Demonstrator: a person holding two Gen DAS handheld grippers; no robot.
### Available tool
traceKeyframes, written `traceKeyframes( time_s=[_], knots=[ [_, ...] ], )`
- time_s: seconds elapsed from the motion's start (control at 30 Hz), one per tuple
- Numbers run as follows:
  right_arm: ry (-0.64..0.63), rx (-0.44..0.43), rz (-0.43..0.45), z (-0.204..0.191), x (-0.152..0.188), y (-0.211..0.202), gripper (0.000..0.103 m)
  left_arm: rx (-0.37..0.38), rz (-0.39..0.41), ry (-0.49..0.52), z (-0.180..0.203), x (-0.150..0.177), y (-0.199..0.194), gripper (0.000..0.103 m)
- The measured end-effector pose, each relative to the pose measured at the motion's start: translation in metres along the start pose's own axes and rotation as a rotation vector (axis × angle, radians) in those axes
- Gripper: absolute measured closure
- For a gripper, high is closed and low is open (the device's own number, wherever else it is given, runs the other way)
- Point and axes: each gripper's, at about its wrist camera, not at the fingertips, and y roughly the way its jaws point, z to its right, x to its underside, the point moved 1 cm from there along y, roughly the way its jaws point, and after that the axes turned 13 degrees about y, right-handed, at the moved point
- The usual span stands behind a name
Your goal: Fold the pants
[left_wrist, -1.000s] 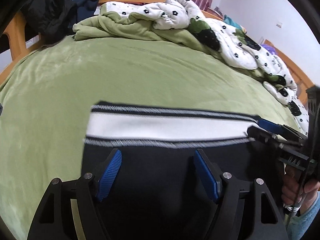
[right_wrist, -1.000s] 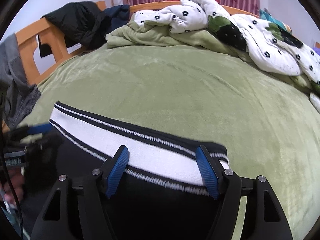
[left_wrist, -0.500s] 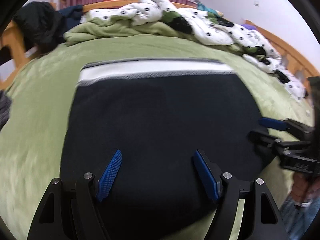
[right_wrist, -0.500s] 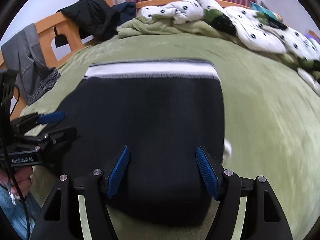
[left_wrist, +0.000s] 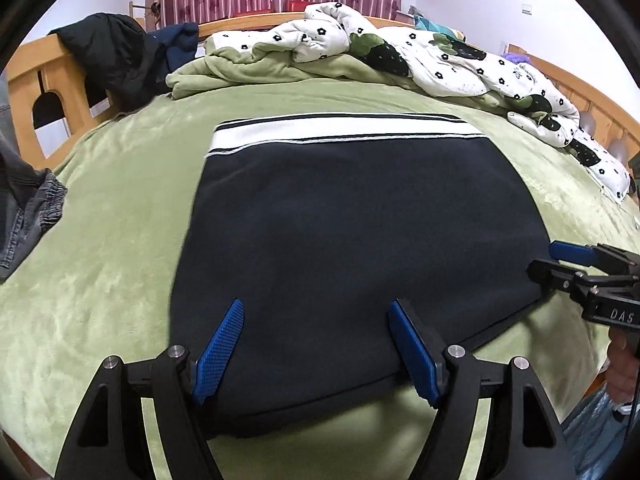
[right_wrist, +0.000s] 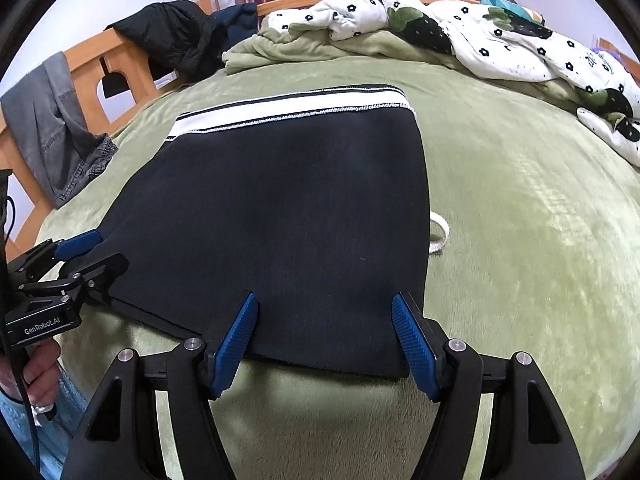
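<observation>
The black pants (left_wrist: 360, 240) lie folded flat on the green bedspread, with the white, black-striped waistband (left_wrist: 344, 130) at the far edge. They also show in the right wrist view (right_wrist: 288, 216), waistband (right_wrist: 288, 110) far. A white drawstring loop (right_wrist: 440, 236) sticks out at their right side. My left gripper (left_wrist: 316, 348) is open and empty above the near edge of the pants. My right gripper (right_wrist: 326, 344) is open and empty above the near right corner. Each gripper shows in the other's view, the right (left_wrist: 560, 260) and the left (right_wrist: 86, 250).
A rumpled white flowered quilt (left_wrist: 440, 60) and green blanket (left_wrist: 248, 68) lie along the far side of the bed (left_wrist: 100, 240). Dark jackets (left_wrist: 116, 60) hang on the wooden bed frame (left_wrist: 36, 80) at left. Grey pants (right_wrist: 60, 128) hang over the frame.
Both grippers have pulled back from the waistband to the near edge of the pants. The pants now lie flat in full view. Both grippers stay open.
</observation>
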Motion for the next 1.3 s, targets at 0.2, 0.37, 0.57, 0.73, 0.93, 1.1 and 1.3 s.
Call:
traceKeyframes(
  time_s=[0.2, 0.37, 0.57, 0.73, 0.93, 1.1, 1.3],
  knots=[
    [0.032, 0.015, -0.011, 0.01, 0.002, 0.002, 0.034, -0.011, -0.022, -0.077, -0.034, 0.019, -0.007, 0.025],
    [0.094, 0.017, -0.051, 0.026, 0.002, 0.006, 0.034, 0.116, -0.057, -0.261, -0.077, 0.05, 0.0, 0.024],
    [0.107, 0.006, 0.025, 0.032, -0.003, -0.015, 0.035, 0.219, -0.028, -0.333, -0.099, 0.072, -0.011, 0.024],
    [0.117, -0.004, 0.05, 0.031, -0.006, -0.018, 0.035, 0.23, -0.042, -0.263, -0.088, 0.073, -0.015, 0.027],
    [0.103, 0.06, -0.048, 0.031, 0.003, 0.012, 0.035, 0.076, -0.121, -0.153, -0.062, 0.069, 0.001, 0.025],
    [0.147, 0.046, -0.037, 0.036, -0.003, 0.003, 0.035, 0.063, -0.127, -0.175, -0.063, 0.063, 0.002, 0.024],
    [0.136, 0.082, -0.011, 0.029, -0.003, -0.007, 0.035, 0.07, -0.154, -0.2, -0.069, 0.06, 0.003, 0.024]
  ],
)
